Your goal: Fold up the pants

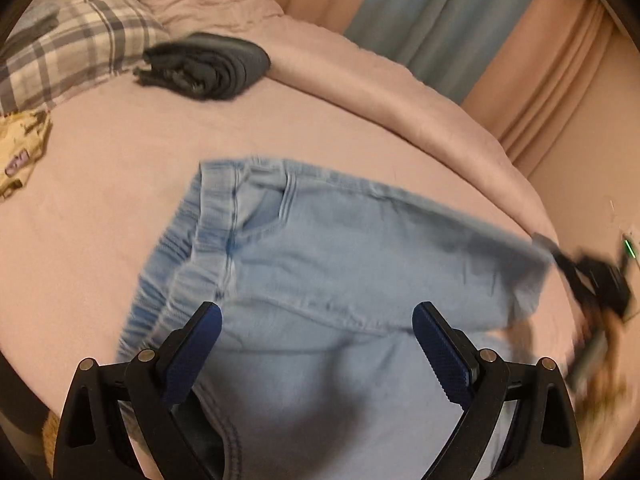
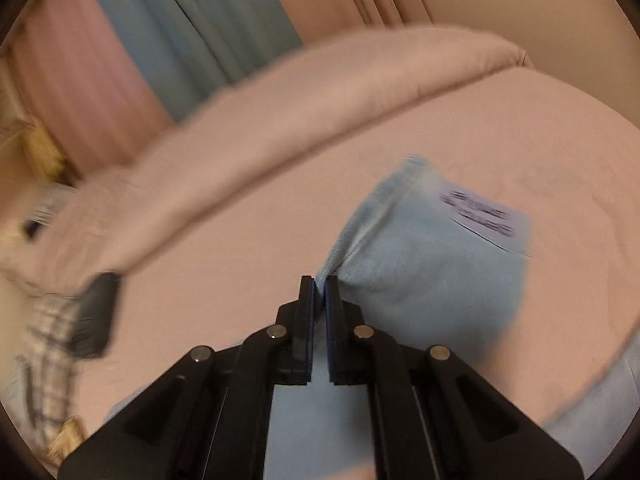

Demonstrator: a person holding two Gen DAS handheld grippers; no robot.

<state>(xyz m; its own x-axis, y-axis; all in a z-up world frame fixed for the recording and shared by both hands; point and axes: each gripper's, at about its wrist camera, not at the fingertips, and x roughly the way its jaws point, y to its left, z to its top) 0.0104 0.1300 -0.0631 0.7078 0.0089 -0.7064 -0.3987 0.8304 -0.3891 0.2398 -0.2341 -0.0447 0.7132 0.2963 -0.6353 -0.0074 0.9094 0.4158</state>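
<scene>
Light blue pants (image 1: 340,240) spread on the pink bed (image 1: 100,220), waistband toward the dark folded clothes (image 1: 208,66) near the plaid pillow (image 1: 72,44). Right gripper (image 2: 319,280) clamped on a hem edge of the pants. Left gripper (image 1: 316,320) spread wide above the pants, holding nothing. Best to pinch the waistband with the left, lift both ends level, keep the cloth taut, lay edge on edge.

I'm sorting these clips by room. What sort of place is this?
Most likely a bedroom: the light blue jeans lie on a bed with a pink sheet, a plaid pillow at its head, and curtains behind.
</scene>
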